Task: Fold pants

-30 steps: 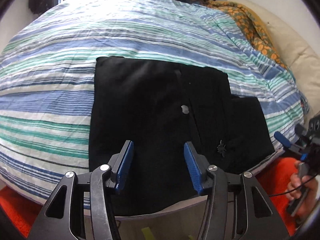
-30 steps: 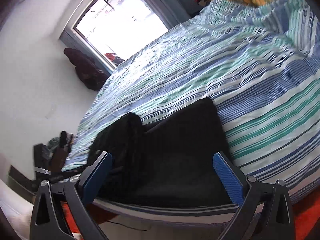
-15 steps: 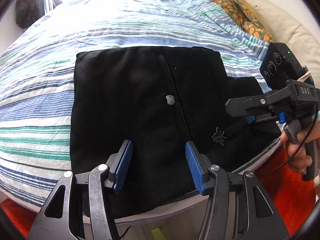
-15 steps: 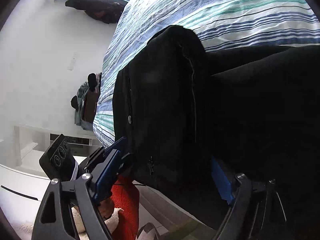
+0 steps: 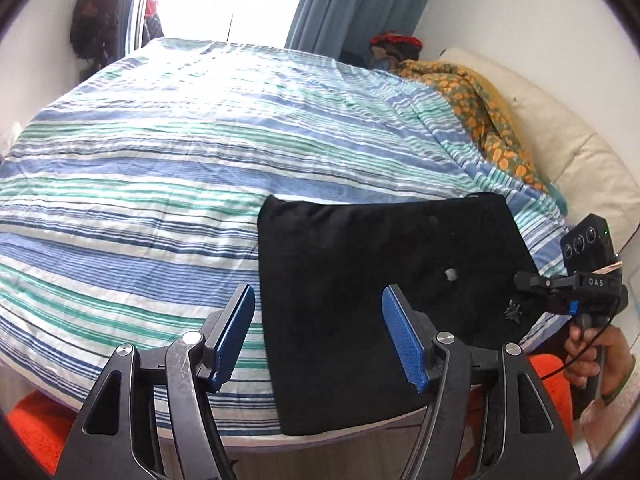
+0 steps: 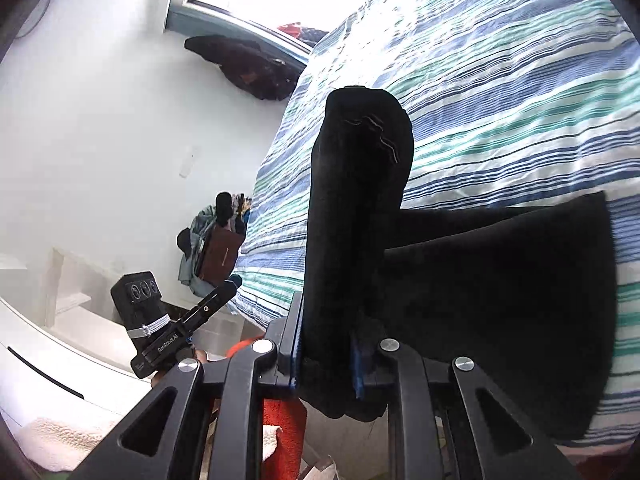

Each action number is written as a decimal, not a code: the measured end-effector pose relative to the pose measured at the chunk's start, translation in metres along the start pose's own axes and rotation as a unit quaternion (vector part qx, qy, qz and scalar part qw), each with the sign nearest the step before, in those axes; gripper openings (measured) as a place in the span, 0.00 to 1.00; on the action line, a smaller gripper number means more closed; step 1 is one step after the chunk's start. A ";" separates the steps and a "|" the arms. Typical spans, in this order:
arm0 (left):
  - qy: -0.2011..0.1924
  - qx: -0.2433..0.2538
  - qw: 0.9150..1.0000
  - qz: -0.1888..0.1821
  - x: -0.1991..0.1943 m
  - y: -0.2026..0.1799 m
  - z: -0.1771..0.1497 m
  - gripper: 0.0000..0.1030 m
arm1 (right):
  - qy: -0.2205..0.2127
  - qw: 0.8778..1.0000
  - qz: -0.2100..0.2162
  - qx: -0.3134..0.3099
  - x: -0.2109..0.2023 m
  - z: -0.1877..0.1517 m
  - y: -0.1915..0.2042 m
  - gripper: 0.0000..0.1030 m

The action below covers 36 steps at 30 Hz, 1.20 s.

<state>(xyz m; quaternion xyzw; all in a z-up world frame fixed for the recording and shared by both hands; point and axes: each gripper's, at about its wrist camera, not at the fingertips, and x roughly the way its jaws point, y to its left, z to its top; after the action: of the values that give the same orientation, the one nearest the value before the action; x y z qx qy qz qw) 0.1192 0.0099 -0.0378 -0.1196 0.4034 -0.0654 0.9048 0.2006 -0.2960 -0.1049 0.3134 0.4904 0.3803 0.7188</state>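
Observation:
The black pants lie folded into a rough rectangle at the near right edge of the striped bed. My left gripper is open and empty, hovering over the pants' left edge near the bed's front. My right gripper is shut on a thick folded end of the black pants and holds it lifted over the rest of the garment. In the left wrist view the right gripper sits at the pants' right edge.
An orange patterned blanket and a cream headboard lie at the bed's far right. A red rug is on the floor below. A pile of clothes stands by the white wall. The left gripper shows in the right wrist view.
My right gripper has closed on the pants' right end and lifted it. My left gripper has shifted left and back, so the pants now sit to its right.

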 end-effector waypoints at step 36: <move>0.146 0.090 0.981 0.087 0.101 -0.048 -0.068 0.77 | -0.058 0.937 -0.311 -0.145 0.011 -0.057 -0.027 0.59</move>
<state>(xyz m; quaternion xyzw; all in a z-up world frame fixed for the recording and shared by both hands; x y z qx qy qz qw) 0.1354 -0.0697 -0.1408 0.0091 0.5322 -0.0392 0.8457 0.1559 -0.2963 -0.1505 0.0591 0.4606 0.1855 0.8660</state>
